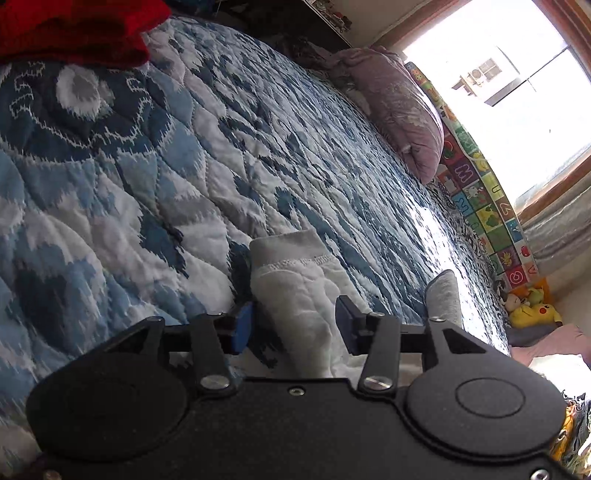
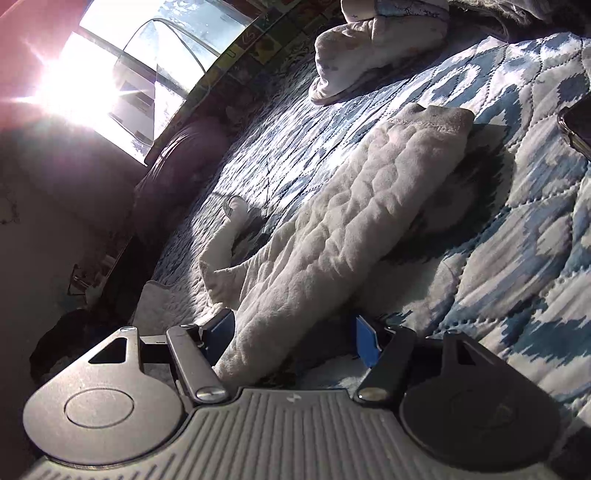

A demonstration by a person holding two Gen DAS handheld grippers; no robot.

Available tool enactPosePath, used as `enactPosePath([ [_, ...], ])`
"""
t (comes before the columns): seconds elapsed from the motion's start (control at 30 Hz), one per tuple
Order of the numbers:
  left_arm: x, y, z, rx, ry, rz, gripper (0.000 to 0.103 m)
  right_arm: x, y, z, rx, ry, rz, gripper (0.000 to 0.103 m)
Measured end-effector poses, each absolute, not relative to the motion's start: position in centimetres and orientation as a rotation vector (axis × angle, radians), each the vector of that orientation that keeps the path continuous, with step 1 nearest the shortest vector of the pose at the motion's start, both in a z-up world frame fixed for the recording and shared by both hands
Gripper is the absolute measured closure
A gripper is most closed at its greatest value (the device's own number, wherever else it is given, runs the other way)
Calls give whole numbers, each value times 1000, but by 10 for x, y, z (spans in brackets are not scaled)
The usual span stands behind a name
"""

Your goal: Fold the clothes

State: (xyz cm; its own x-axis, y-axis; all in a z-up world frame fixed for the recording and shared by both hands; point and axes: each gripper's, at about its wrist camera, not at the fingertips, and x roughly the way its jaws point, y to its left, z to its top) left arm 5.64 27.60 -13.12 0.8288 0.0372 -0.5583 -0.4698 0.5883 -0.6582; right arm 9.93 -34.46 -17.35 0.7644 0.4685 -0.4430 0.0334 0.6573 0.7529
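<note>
Two grippers sit low over the quilt (image 1: 155, 177), and both have their jaws spread with white cloth lying between them. On my left gripper (image 1: 293, 326) the blue pads stand apart on either side of a garment (image 1: 295, 295); its hemmed end points away from me, flat on the bed, and I see no pinch on it. My right gripper (image 2: 295, 341) is likewise apart, the garment (image 2: 351, 206) running from between its fingers up across the quilt (image 2: 517, 258) to a stitched cuff. A thin strip of it curls off to one side. Near the top another pale garment (image 2: 369, 48) lies bunched. Red cloth (image 1: 77, 29) sits at my left view's corner, a mauve pillow (image 1: 402, 110) by the window.
</note>
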Motion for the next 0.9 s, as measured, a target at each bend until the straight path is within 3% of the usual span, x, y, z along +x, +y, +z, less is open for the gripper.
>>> enactPosePath([
  [0.07,68,279,-127,-881,552,287,63,99,-344,-173,832,670,265,36],
  [0.1,70,280,-124,-869,554,276,89,99,-345,-174,836,671,264,36],
  [0.13,69,278,-117,-842,549,270,96,99,-345,-174,839,672,263,36],
  [0.37,7,256,-68,-670,419,343,97,100,-346,-174,842,677,261,36],
  [0.67,-4,241,-100,-605,569,514,96,101,-346,-172,866,689,241,36],
  [0.73,-2,241,-102,-588,589,534,89,101,-346,-170,881,699,229,36],
  [0.8,-8,245,-100,-587,569,591,69,99,-346,-168,899,715,221,36],
  [0.9,-19,256,-91,-624,530,608,67,96,-346,-166,940,740,220,32],
])
